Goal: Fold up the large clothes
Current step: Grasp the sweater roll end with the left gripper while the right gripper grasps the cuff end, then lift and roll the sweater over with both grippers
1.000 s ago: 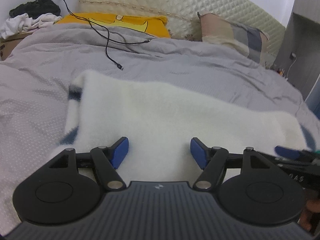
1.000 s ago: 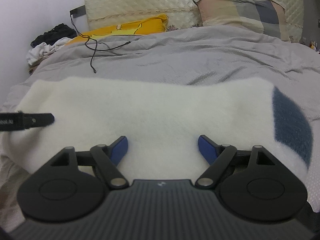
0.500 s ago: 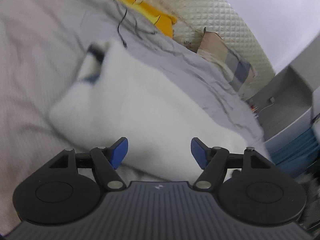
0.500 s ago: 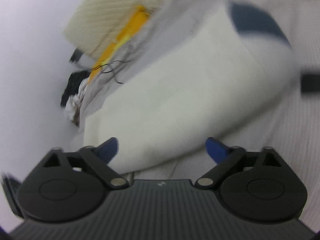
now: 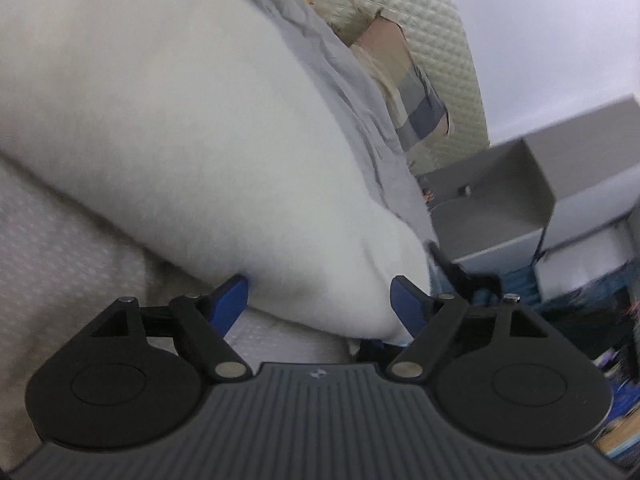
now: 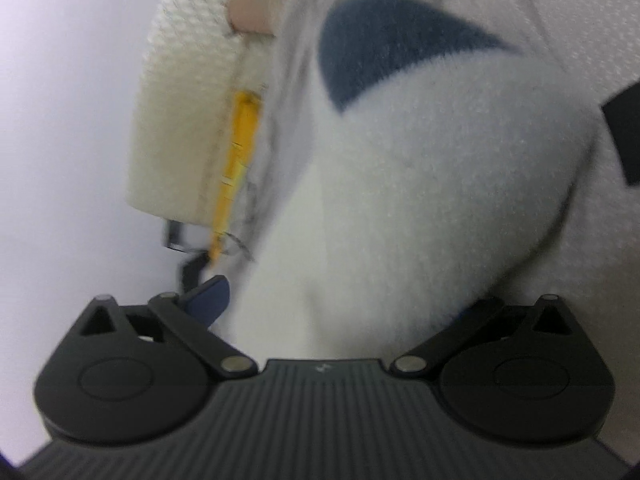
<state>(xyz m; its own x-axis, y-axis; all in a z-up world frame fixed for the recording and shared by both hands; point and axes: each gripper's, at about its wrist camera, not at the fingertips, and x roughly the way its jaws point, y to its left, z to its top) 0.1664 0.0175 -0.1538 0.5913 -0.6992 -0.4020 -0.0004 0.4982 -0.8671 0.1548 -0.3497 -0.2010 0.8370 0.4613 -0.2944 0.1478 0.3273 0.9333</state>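
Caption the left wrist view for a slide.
Left gripper, opening, straddles the end of a folded fluffy white garment on a grey bedspread.

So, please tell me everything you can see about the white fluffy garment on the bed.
The white fluffy garment looks like thick, soft fleece, cream-white with a dark blue patch near one end. It lies folded into a long, plump bundle on the grey bedcover. Its ends sit between the blue fingertips of both hand-held grippers: the left hand-held gripper, jaws opening, and the right hand-held gripper, jaws wide. Neither is seen pressing it.
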